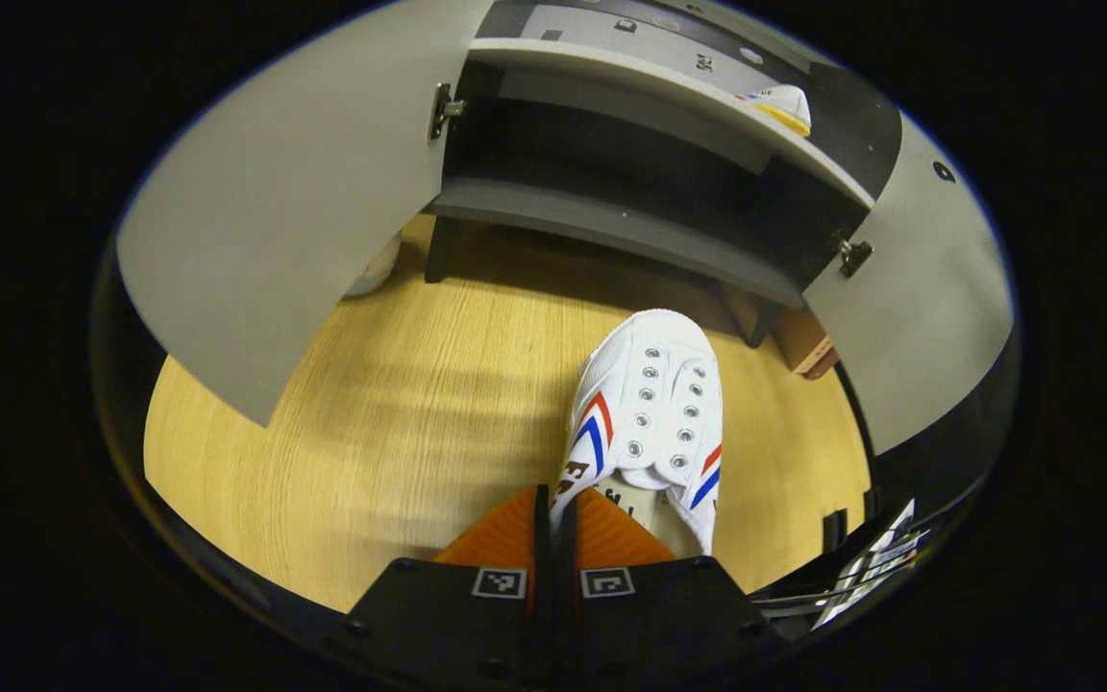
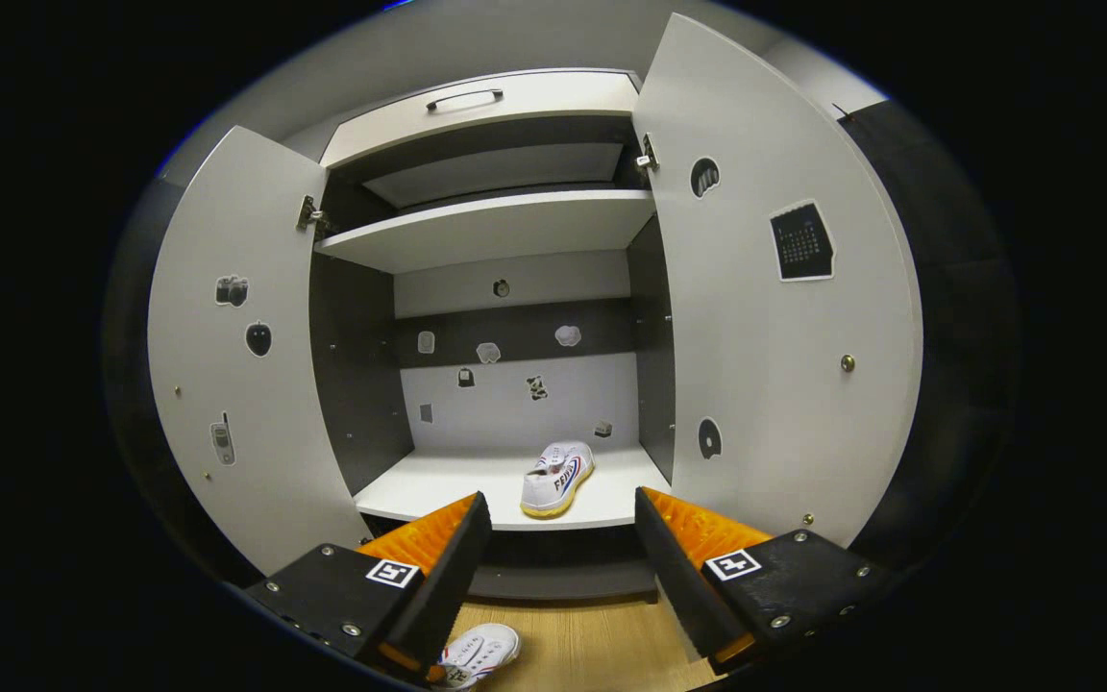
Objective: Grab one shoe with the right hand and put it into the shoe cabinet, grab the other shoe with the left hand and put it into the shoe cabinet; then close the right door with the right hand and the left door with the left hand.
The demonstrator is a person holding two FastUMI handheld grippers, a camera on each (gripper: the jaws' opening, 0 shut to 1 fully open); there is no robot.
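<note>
Shoe (image 1: 654,413) on floor, left hand-held gripper (image 1: 554,514) pinching its collar, right (image 2: 558,548) wide

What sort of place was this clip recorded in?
Likely a staged home entryway in a booth: a grey shoe cabinet with both doors open, a white canvas shoe on its shelf, its mate on the light wood-grain floor.

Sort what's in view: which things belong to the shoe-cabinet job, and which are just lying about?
Job:
- shoe on the floor, gripped by the left hand-held gripper
- shoe on the shelf
- shoe cabinet, left door, right door
- right hand-held gripper, open

Lying about:
- stickers
- drawer handle
</note>
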